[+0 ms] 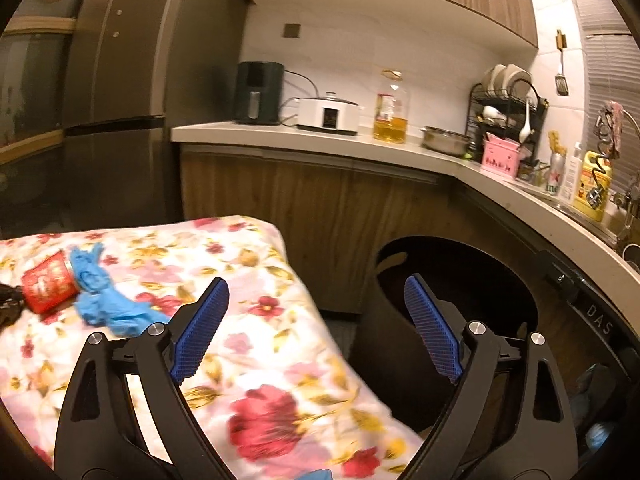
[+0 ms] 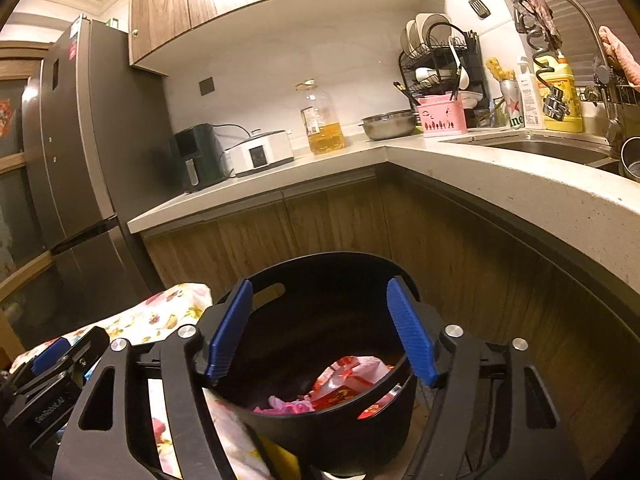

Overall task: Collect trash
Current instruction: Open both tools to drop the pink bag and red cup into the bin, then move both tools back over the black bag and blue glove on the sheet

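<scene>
A black trash bin (image 2: 320,412) stands beside a table with a floral cloth (image 1: 256,264). It holds red and pink wrappers (image 2: 348,384). In the left wrist view the bin (image 1: 384,344) shows at the right of the table. A red cup (image 1: 48,284) lies on its side on the cloth, with crumpled blue gloves (image 1: 100,296) against it. My left gripper (image 1: 316,328) is open and empty, over the table's right edge, right of the gloves. My right gripper (image 2: 320,328) is open and empty above the bin. The left gripper's body (image 2: 56,368) shows at lower left in the right wrist view.
An L-shaped kitchen counter (image 1: 320,140) runs behind and to the right, with an air fryer (image 1: 258,92), cooker (image 1: 328,116), oil bottle (image 1: 390,112), steel bowl (image 1: 446,140), dish rack (image 1: 504,112) and sink (image 2: 560,148). A tall fridge (image 1: 116,100) stands at left.
</scene>
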### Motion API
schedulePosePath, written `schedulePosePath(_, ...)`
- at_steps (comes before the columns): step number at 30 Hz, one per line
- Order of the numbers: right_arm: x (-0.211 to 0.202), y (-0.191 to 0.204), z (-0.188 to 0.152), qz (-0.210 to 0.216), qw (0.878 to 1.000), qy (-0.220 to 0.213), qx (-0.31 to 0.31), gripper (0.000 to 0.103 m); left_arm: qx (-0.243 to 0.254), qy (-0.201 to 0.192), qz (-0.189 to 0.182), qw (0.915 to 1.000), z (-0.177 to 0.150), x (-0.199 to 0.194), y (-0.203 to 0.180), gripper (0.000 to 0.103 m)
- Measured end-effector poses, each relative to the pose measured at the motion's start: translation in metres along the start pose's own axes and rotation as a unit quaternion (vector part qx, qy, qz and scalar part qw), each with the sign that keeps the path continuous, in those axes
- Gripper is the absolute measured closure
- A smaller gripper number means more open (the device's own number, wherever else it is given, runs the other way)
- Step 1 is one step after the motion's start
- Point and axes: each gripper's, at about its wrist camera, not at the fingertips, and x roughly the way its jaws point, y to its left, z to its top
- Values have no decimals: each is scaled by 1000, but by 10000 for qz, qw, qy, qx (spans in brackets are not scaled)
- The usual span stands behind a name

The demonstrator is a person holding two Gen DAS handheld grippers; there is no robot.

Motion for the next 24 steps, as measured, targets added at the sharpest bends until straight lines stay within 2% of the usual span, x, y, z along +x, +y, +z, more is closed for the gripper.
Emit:
schedulePosePath(4,-11,17,-2,189,9998,-46,-74,31,-30,-102,262,9996,-1,-18,17,14)
schedulePosePath(13,-22,78,-18,797,9960,65,-402,31,-230,-211,1225,9920,-17,-64,90,14)
schedulePosePath(24,-18,172,-57,1559,9824,403,-947,31,-685,-212,2376,9687,-37,-119,202,14)
